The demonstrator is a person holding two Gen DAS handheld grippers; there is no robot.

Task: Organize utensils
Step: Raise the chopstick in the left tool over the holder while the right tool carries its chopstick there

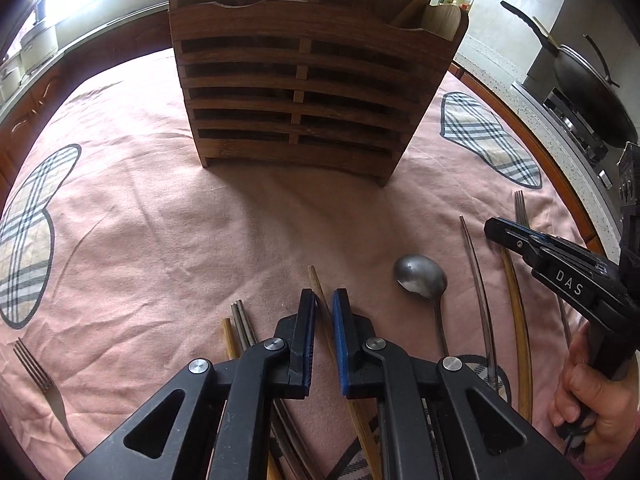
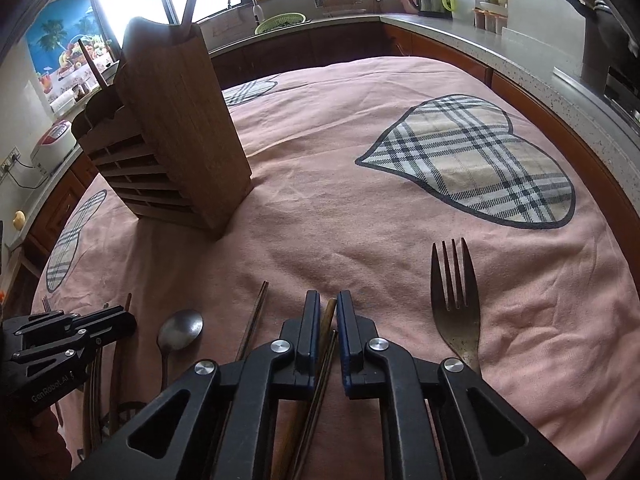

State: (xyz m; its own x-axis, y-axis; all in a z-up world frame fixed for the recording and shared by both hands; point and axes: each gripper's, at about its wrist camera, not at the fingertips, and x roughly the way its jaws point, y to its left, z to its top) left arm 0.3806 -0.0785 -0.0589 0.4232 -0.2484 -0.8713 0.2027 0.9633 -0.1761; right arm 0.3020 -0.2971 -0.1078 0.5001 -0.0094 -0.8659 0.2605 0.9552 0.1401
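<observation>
A slatted wooden utensil holder (image 1: pixel 296 92) (image 2: pixel 172 140) stands on the pink cloth with a few utensils upright in it. My left gripper (image 1: pixel 323 304) points down at the cloth, its jaws shut on a bamboo chopstick (image 1: pixel 316 280) lying there. My right gripper (image 2: pixel 328 306), also seen from the left wrist (image 1: pixel 491 229), is shut on another bamboo chopstick (image 2: pixel 329 314), with a darker stick (image 2: pixel 322 372) alongside it. A metal spoon (image 1: pixel 420 276) (image 2: pixel 180 328) lies between the two grippers. A fork (image 2: pixel 454 300) lies just right of my right gripper.
More chopsticks (image 1: pixel 242 324) and a second fork (image 1: pixel 40 376) lie on the cloth (image 2: pixel 360 208) to the left. A wok (image 1: pixel 588 92) sits on the stove at the right. Kitchen counters (image 2: pixel 460 28) surround the table. A hand (image 1: pixel 588 396) holds the right gripper.
</observation>
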